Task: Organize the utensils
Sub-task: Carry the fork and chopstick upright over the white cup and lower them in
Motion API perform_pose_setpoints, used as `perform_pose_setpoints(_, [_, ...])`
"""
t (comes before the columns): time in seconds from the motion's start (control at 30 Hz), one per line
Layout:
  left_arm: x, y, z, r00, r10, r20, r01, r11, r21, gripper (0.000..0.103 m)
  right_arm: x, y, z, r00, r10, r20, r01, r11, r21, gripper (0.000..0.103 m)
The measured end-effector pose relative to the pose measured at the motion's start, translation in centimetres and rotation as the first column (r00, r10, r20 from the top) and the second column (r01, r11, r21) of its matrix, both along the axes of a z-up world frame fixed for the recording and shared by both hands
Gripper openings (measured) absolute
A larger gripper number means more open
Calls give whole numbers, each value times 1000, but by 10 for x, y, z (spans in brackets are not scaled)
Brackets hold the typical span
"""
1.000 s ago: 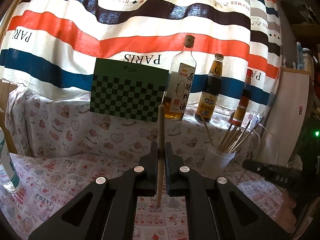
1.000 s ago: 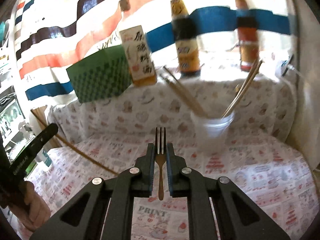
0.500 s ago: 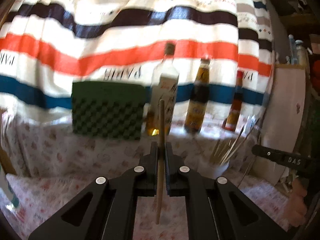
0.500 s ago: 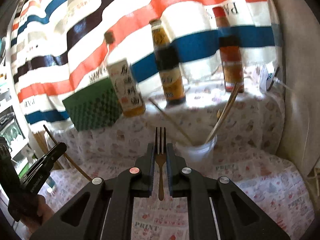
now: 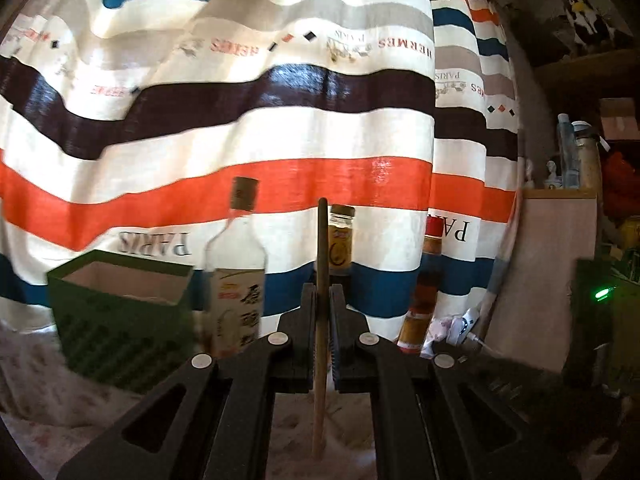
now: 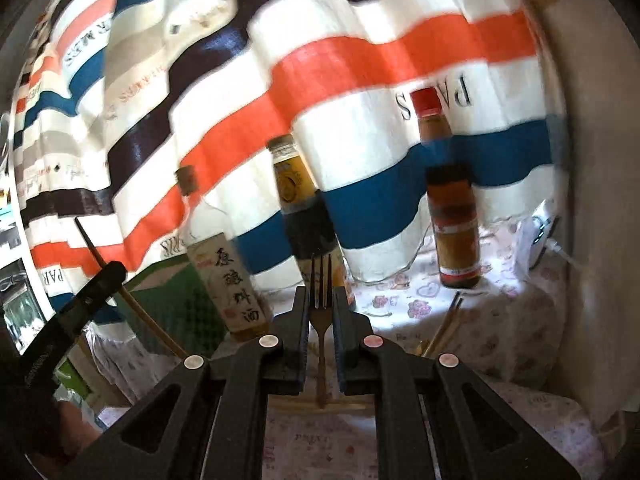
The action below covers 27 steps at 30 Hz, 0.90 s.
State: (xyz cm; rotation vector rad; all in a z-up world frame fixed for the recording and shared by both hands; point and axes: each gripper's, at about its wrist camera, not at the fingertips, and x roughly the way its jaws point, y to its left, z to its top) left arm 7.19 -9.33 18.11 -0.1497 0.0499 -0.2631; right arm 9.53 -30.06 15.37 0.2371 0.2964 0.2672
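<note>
Both grippers higher: chopstick point(image 5: 321, 280), fork point(image 6: 321, 300).

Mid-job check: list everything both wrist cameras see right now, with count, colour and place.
chopstick: 1, brown wood, upright in left gripper
fork: 1, golden, tines up in right gripper
bottles: 3, clear, dark and red-capped, on back ledge
box: 1, green, left of bottles
chopsticks: a few, wooden, below red-capped bottle
striped cloth: 1, behind everything
left gripper: black, shut on chopstick
right gripper: black, shut on fork
</note>
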Motion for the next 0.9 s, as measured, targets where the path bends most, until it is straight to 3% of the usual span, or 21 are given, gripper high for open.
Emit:
perform_pose_setpoints(0.1, [18, -8, -6, 1000, -20, -16, 19, 1000, -21, 5, 39, -6, -15, 991, 47, -127, -45, 999, 12, 12])
perform_pose_setpoints(0.17, [28, -11, -15, 999, -21, -28, 20, 998, -65, 5, 52, -15, -25, 986, 36, -165, -30, 999, 35, 12])
perform_pose_setpoints(0.27, [49, -18, -27, 997, -49, -65, 42, 993, -114, 5, 60, -26, -32, 989, 13, -146, -6, 999, 44, 12])
perform_pose_setpoints(0.4, [65, -25, -47, 994, -45, -103, 35, 994, -99, 5, 70, -31, -40, 987, 18, -161, -11, 999, 39, 12])
perform_pose_setpoints(0.6, [67, -29, -33, 997, -47, -63, 42, 996, -84, 5, 85, -21, -54, 979, 1, -205, -11, 999, -52, 12])
perform_pose_setpoints(0.8, [59, -31, -18, 995, -96, 21, 97, 992, -78, 5, 87, -25, -58, 977, 22, -211, -31, 999, -40, 12])
perform_pose_setpoints(0.9, [65, -36, -27, 993, -119, 0, 119, 991, -66, 5, 89, -25, -60, 974, 25, -225, -37, 998, -46, 12])
